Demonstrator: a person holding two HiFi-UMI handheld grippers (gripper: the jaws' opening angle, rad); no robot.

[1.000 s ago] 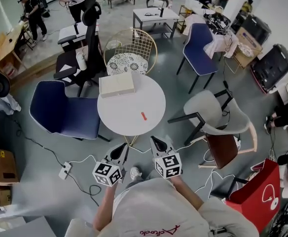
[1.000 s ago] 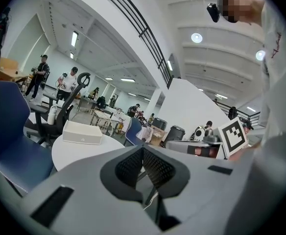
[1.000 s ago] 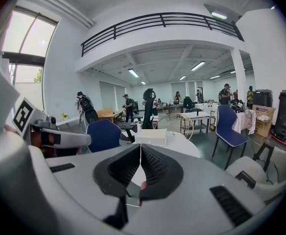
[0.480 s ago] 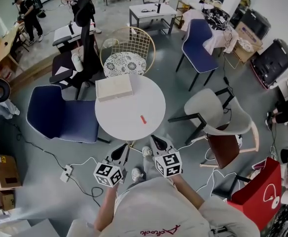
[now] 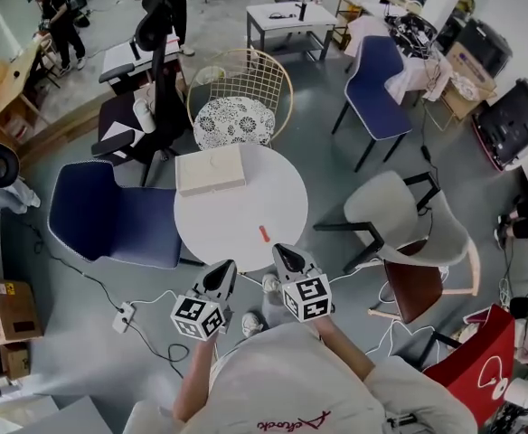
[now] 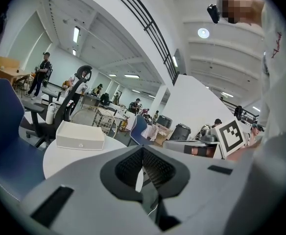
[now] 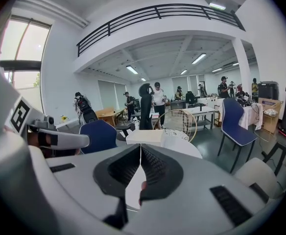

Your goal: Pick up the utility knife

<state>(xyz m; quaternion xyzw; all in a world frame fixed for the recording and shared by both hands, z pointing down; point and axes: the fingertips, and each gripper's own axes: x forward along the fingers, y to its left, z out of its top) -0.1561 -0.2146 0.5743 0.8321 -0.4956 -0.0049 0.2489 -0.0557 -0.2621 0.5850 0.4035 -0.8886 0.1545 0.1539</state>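
Right hand-held gripper closed, orange utility knife lying lengthwise toward it

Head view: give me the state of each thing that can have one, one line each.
utility knife: lying flat on the round table, not held.
left gripper: shut, empty.
right gripper: shut, empty, short of the knife.
white box: closed, resting on the table's far side.
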